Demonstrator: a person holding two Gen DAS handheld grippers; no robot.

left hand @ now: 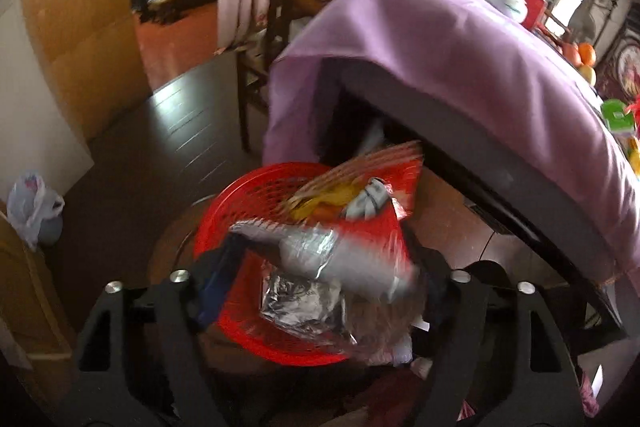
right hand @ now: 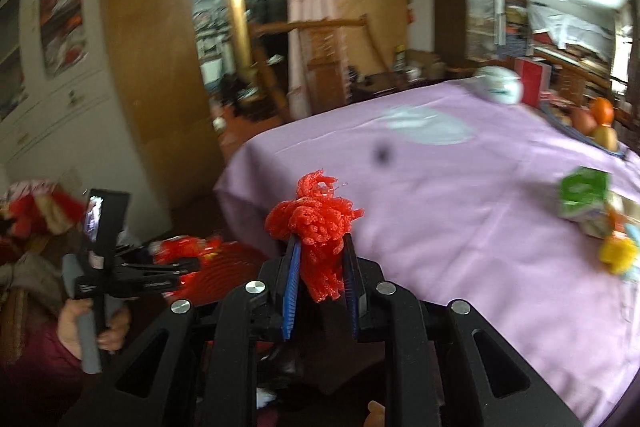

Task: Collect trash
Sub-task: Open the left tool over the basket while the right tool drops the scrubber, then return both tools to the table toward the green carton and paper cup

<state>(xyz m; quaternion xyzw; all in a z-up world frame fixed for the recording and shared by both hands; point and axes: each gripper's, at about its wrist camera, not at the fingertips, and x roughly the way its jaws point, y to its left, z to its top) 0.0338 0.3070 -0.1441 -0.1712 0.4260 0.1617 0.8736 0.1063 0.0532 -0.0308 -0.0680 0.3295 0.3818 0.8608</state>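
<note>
In the left wrist view my left gripper (left hand: 320, 267) is over a red mesh trash basket (left hand: 240, 199) on the floor beside the table. Its jaws stand wide apart, and a red and silver snack wrapper (left hand: 352, 227) hangs blurred between them above the basket, with crumpled foil (left hand: 300, 303) lying inside. In the right wrist view my right gripper (right hand: 320, 247) is shut on a red foam fruit net (right hand: 316, 215), held near the table's near-left corner. The left gripper (right hand: 176, 263) and basket (right hand: 228, 263) show at lower left.
The table carries a purple cloth (right hand: 460, 187), a green carton (right hand: 584, 195), yellow trash (right hand: 620, 251), a small dark scrap (right hand: 382, 153), a white bowl (right hand: 500, 85) and fruit (right hand: 596, 119). A wooden chair (left hand: 264, 27) stands behind the table. A plastic bag (left hand: 32, 207) lies on the floor.
</note>
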